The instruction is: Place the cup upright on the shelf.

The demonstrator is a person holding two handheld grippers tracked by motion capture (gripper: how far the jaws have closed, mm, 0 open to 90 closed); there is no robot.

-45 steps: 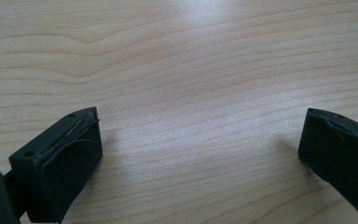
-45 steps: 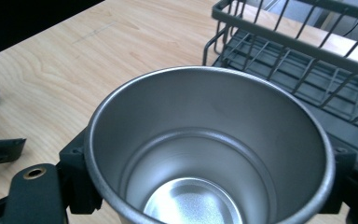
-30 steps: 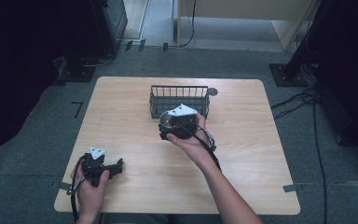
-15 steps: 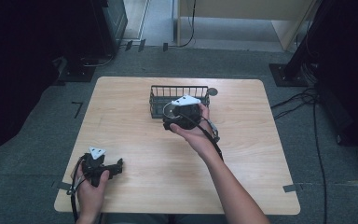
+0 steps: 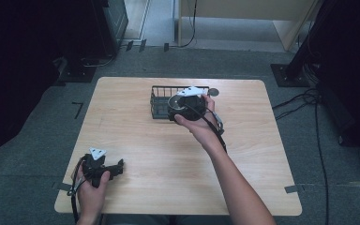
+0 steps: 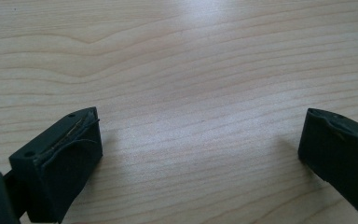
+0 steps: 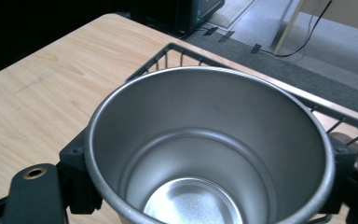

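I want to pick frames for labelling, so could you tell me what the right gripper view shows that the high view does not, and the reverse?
The right gripper view looks into the steel cup: bare inside, with a jaw pressed on each side. The high view takes in the whole table, the left gripper at its near left corner and the right gripper over the wire basket. Both show cup, basket and tabletop.
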